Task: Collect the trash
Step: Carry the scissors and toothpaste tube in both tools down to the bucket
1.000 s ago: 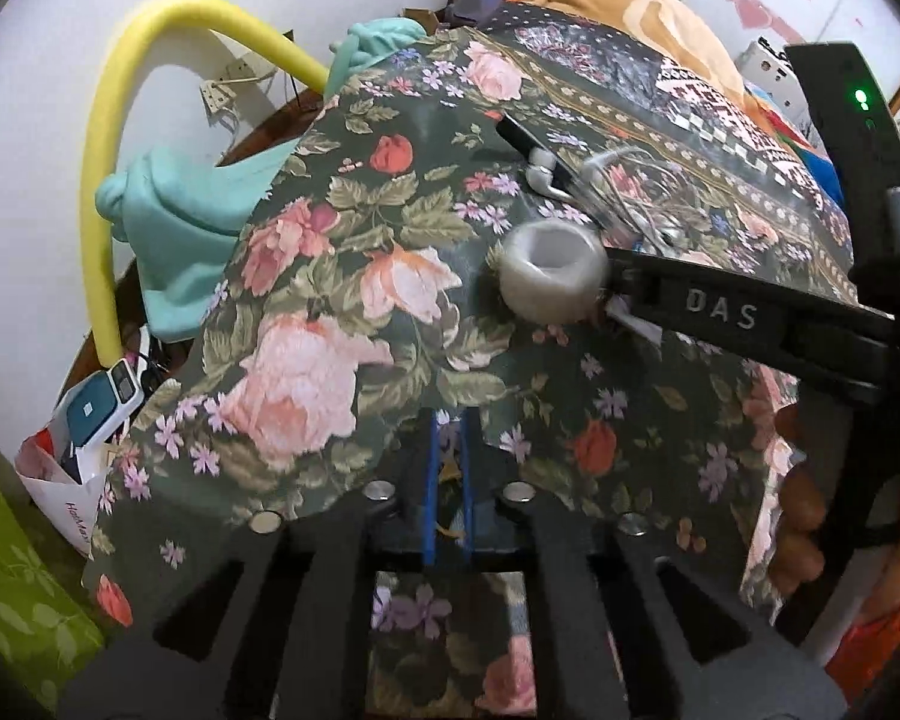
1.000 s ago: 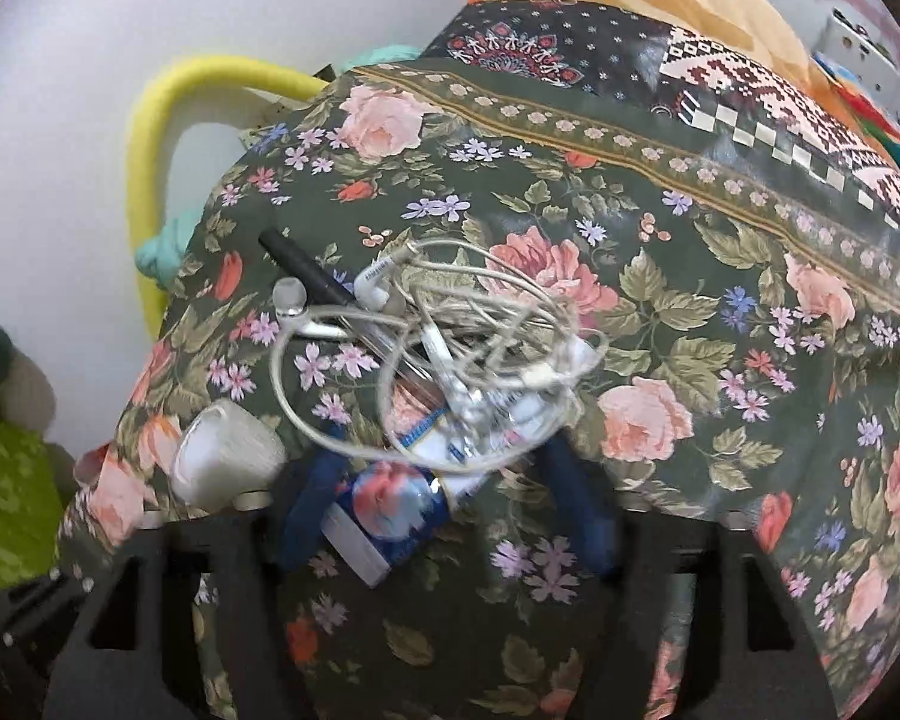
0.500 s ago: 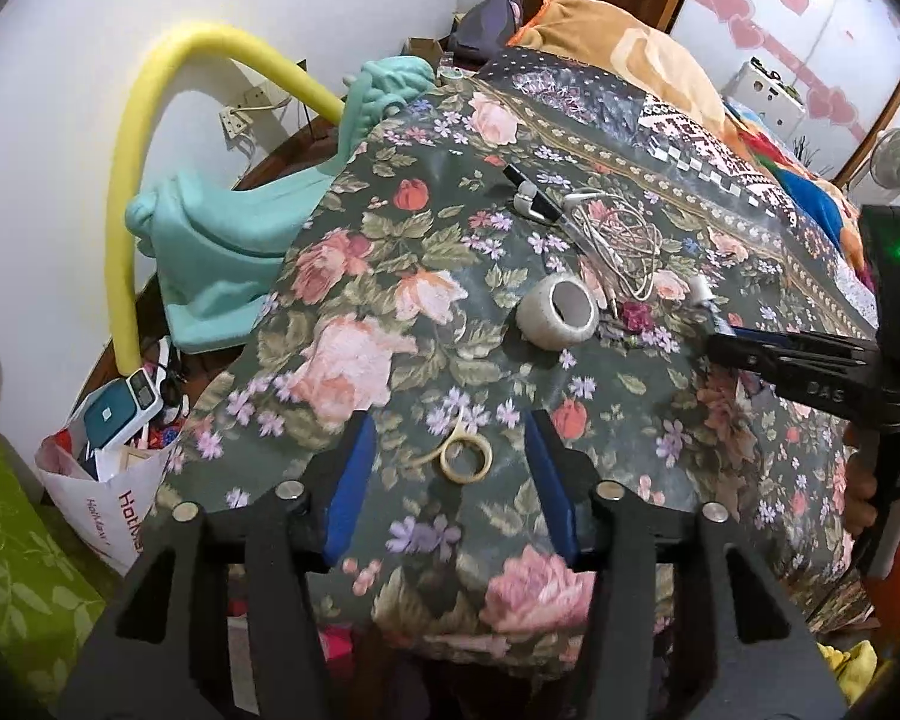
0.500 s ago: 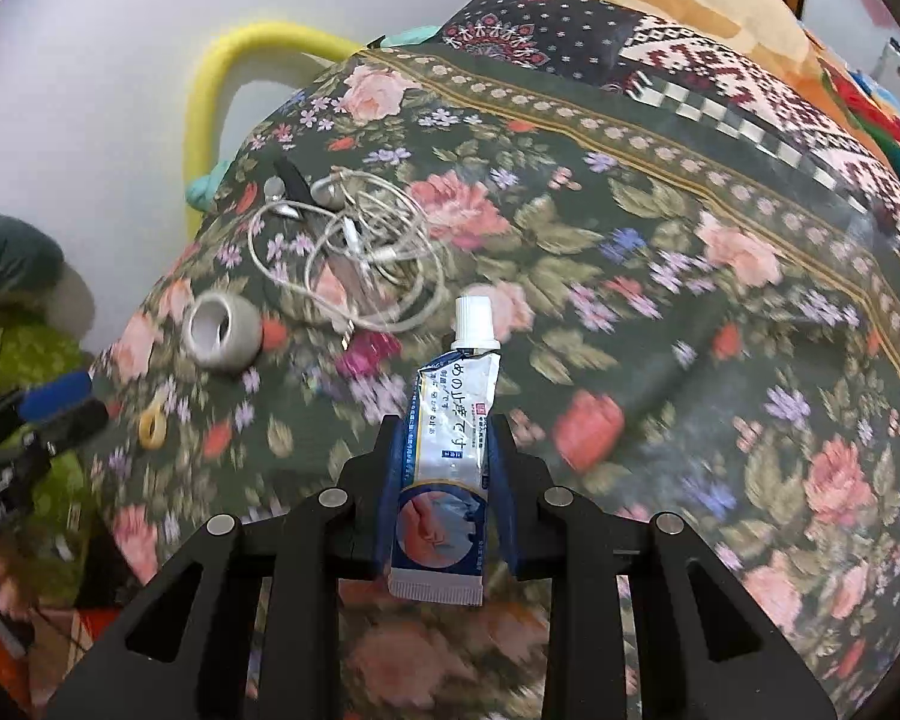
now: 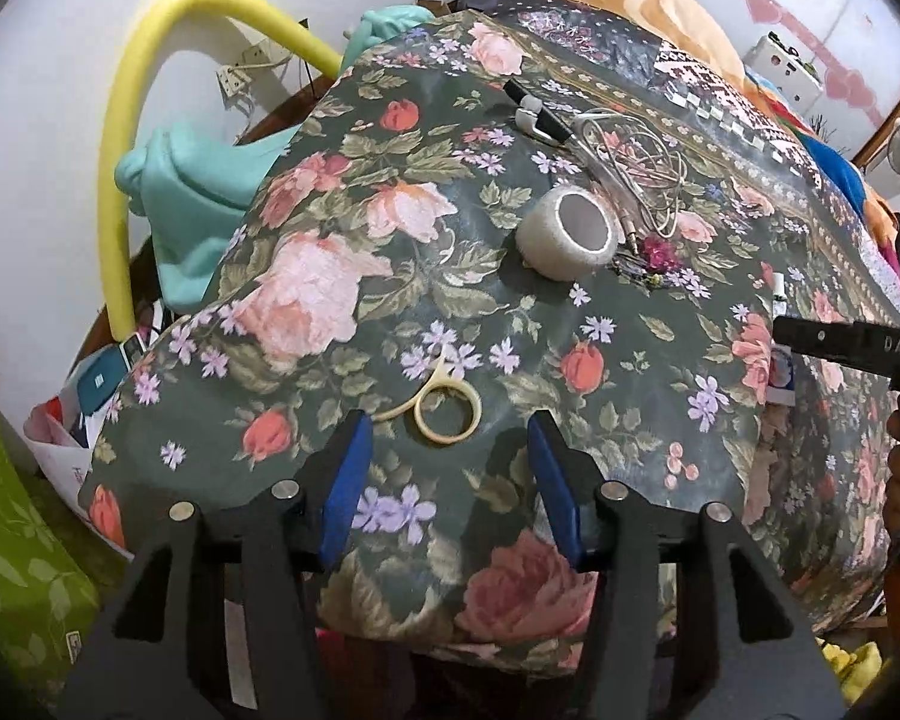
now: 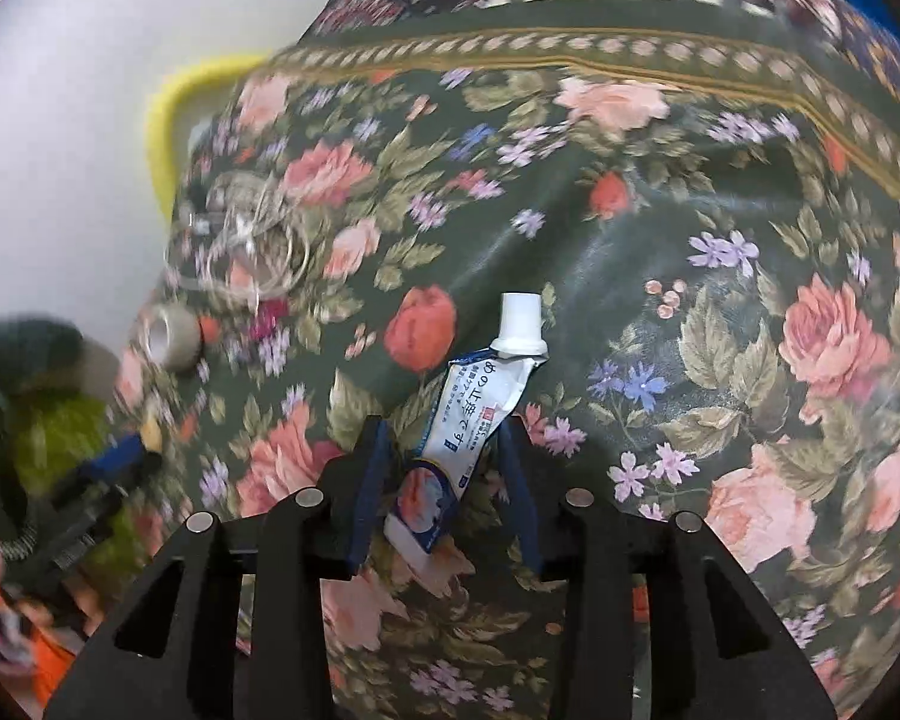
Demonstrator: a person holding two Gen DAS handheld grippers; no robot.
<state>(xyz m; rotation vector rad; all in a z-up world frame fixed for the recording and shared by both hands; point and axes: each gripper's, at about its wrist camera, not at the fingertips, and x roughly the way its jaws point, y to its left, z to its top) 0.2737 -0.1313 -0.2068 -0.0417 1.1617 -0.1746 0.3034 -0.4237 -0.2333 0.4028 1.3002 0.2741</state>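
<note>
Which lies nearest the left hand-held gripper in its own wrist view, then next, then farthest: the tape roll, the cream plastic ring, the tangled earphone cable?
1. Cream plastic ring, just ahead of the left hand-held gripper.
2. Tape roll, farther up, slightly right.
3. Tangled earphone cable, beyond the roll.

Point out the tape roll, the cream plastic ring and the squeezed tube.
tape roll [image 5: 570, 235], left wrist view, on its front outer wall.
cream plastic ring [image 5: 447, 411], left wrist view, on the loop's rim.
squeezed tube [image 6: 477, 414], right wrist view, on its printed body.

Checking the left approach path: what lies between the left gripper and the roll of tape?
In the left wrist view, a cream plastic ring lies just ahead of the open left gripper; beyond it, only floral cloth up to the tape roll.
</note>
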